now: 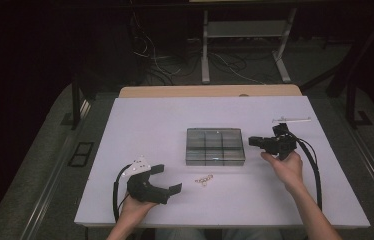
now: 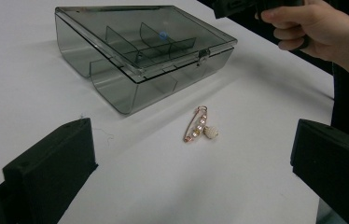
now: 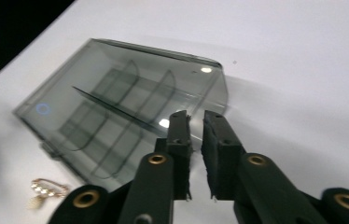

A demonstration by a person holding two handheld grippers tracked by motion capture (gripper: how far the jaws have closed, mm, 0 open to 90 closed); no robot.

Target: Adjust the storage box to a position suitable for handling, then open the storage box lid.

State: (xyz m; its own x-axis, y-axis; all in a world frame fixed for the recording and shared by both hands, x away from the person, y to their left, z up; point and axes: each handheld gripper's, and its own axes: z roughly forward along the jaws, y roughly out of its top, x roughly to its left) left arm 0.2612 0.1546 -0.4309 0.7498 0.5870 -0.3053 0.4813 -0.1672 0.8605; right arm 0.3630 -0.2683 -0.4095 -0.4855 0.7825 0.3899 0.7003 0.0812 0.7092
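Brooch pin (image 2: 199,125): rose-gold safety-pin type with pale beads and 1 pearl cluster, lying loose on the white table (image 1: 150,120) just in front of the box. Smoked-plastic organizer box (image 1: 214,145): lid closed, 6 compartments, contents not discernible. Left gripper (image 1: 166,178): jaws spread wide, holding nothing, facing the pin. Right gripper (image 1: 251,141): jaws nearly together, gripping nothing, beside the box's right end.
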